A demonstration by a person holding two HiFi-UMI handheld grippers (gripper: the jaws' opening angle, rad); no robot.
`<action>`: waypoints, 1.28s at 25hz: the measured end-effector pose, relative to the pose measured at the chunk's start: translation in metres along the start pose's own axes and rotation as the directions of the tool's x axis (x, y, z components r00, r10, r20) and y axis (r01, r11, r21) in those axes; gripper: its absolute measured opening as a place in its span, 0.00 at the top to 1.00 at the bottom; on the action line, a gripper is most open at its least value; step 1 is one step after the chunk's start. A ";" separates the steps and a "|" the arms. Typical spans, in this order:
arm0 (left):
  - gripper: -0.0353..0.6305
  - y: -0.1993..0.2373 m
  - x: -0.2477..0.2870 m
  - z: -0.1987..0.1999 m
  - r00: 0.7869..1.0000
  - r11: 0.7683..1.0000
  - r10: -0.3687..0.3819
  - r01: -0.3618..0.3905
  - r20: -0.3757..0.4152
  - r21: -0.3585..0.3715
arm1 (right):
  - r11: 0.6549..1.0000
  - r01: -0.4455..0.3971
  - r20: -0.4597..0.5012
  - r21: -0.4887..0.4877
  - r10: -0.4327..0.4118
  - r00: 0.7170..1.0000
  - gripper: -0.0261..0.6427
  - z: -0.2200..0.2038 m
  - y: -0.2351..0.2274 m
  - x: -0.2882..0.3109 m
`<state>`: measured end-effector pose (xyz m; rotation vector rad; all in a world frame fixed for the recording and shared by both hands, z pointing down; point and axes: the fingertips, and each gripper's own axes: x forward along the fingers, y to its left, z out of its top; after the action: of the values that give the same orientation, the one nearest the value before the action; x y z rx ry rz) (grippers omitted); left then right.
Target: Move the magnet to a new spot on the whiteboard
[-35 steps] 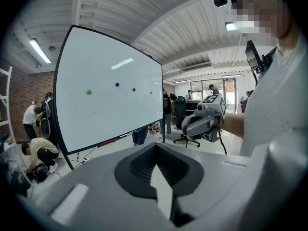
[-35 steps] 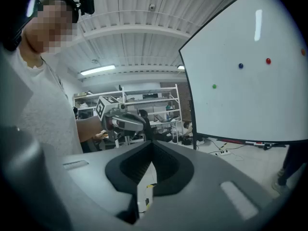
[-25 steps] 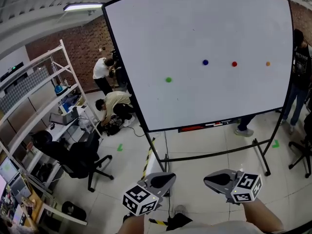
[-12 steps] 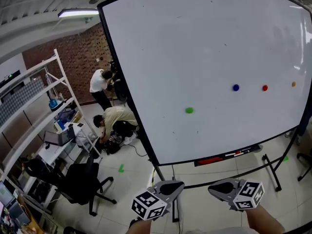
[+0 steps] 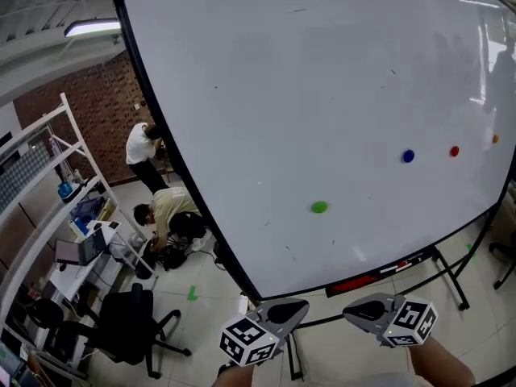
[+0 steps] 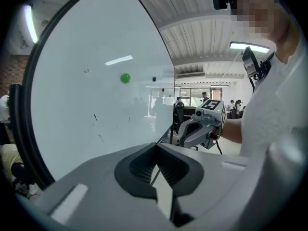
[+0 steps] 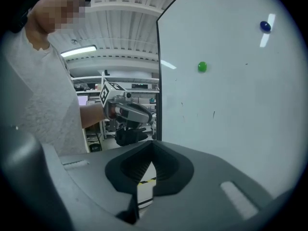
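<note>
A big whiteboard (image 5: 322, 95) on a stand fills the head view. On it sit a green magnet (image 5: 319, 207), a blue magnet (image 5: 408, 156), a red magnet (image 5: 455, 151) and an orange magnet (image 5: 495, 139). My left gripper (image 5: 292, 307) and right gripper (image 5: 352, 312) hang low in front of the board's lower edge, well short of the magnets, both shut and empty. The left gripper view has the green magnet (image 6: 125, 78) up and left of the shut left gripper (image 6: 155, 147). From the right gripper view, the green magnet (image 7: 202, 67) and blue magnet (image 7: 265, 26) lie above the shut right gripper (image 7: 153, 146).
A marker tray (image 5: 379, 272) runs under the board, and the stand's legs (image 5: 451, 276) reach out on the floor. To the left are a crouching person (image 5: 165, 212), a standing person (image 5: 139, 150), metal shelving (image 5: 48, 208) and a black office chair (image 5: 129, 329).
The board has grown larger and nearer in the head view, and the magnets have slid lower in the frame. Both grippers stay low and shut.
</note>
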<state>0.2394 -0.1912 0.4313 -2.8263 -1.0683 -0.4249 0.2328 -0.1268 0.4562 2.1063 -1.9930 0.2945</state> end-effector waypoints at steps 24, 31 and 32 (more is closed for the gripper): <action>0.97 -0.009 0.013 0.020 1.000 1.000 -0.006 0.006 0.019 0.008 | 0.777 0.245 0.281 -0.580 -0.092 0.955 0.86 0.149 -0.048 -0.008; 0.97 -0.001 0.008 0.017 1.000 1.000 0.005 -0.005 0.019 0.006 | 0.703 0.426 0.329 -0.570 -0.280 0.902 0.63 0.181 -0.093 -0.005; 0.97 0.001 0.007 0.018 1.000 1.000 0.006 -0.006 0.020 0.005 | 0.682 0.442 0.314 -0.582 -0.313 0.896 0.63 0.183 -0.100 -0.002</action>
<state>0.2491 -0.1849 0.4162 -2.8349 -1.0625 -0.3942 0.3308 -0.1744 0.2779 2.0303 -1.3673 -0.6127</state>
